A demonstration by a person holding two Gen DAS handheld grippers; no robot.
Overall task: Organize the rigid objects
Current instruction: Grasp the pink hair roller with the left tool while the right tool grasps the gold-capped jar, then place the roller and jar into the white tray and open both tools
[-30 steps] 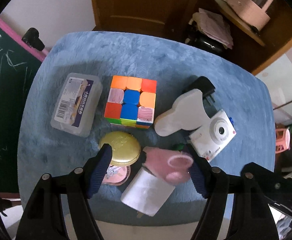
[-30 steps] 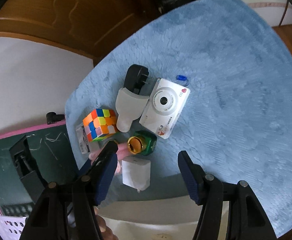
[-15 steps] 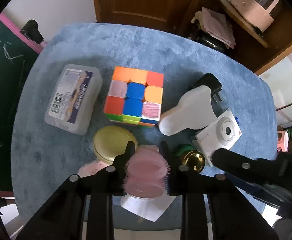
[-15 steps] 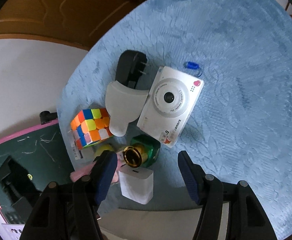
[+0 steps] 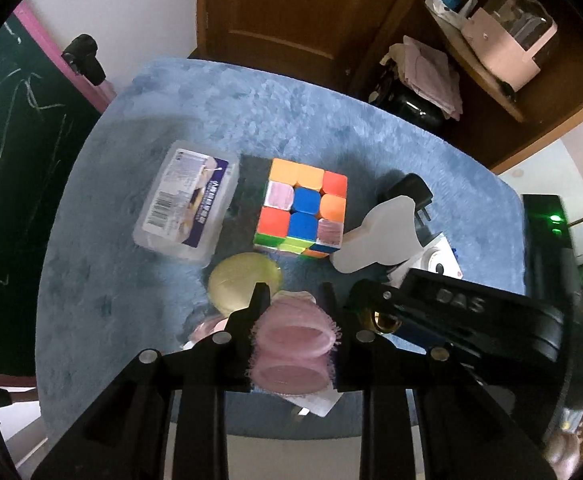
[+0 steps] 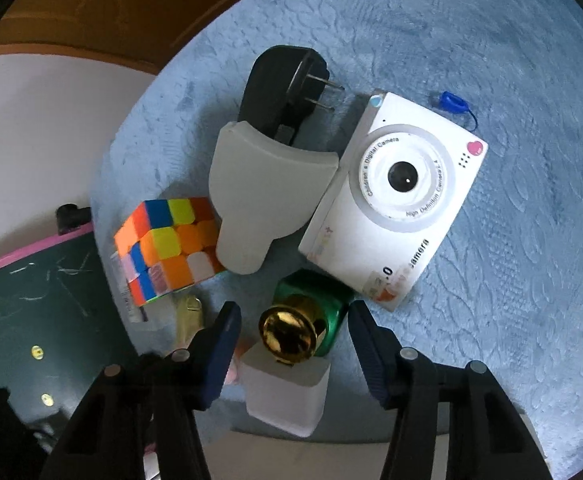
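Note:
My left gripper [image 5: 294,300] is shut on a pink fuzzy object [image 5: 296,336] and holds it above the blue table mat [image 5: 219,92], near its front edge. My right gripper [image 6: 294,316] is open, its fingers either side of a green bottle with a gold cap [image 6: 297,330], apart from it. The right gripper's body also shows in the left wrist view [image 5: 463,312]. A colour cube [image 5: 301,208], a clear plastic box [image 5: 187,204], a round yellow tin [image 5: 243,280], a white camera [image 6: 395,200], a white block [image 6: 287,392] and a grey-white flat piece [image 6: 263,196] lie on the mat.
A black plug adapter [image 6: 283,88] lies behind the grey-white piece. A small blue loop [image 6: 451,102] lies beyond the camera. A green chalkboard [image 5: 7,168] stands at the left, a wooden door [image 5: 291,12] and shelves with clutter [image 5: 503,44] behind.
My left gripper closed on the pink object and lifted it. My right gripper moved in close over the green bottle, still open.

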